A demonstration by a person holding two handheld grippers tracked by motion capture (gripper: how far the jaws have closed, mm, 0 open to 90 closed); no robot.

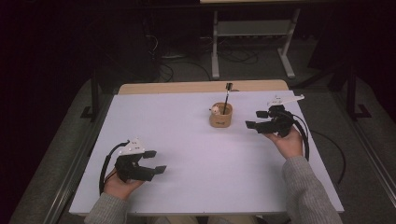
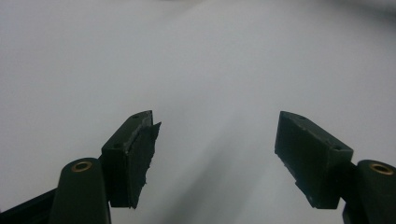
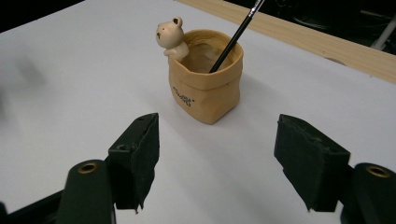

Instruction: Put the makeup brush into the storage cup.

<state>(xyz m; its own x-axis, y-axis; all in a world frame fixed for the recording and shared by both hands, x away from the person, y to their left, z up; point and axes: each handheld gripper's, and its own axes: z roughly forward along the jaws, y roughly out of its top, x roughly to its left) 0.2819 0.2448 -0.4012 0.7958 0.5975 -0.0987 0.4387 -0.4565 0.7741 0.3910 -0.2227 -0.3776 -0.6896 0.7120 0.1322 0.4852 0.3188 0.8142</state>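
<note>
A tan bag-shaped holder (image 1: 221,115) (image 3: 207,88) with a small bear figure (image 3: 170,36) on its rim stands on the white table (image 1: 196,158). A thin black brush (image 1: 227,97) (image 3: 236,35) leans inside it. My right gripper (image 1: 253,119) (image 3: 215,163) hovers just right of the holder, pointing at it, open with nothing between its jaws. My left gripper (image 1: 155,161) (image 2: 215,154) rests near the front left of the table, open and empty, over bare white surface.
A wooden strip (image 1: 203,87) runs along the table's far edge. Beyond it stands a grey metal frame (image 1: 252,32) on dark floor with cables. A black cable (image 1: 337,154) trails from the right gripper off the table's right side.
</note>
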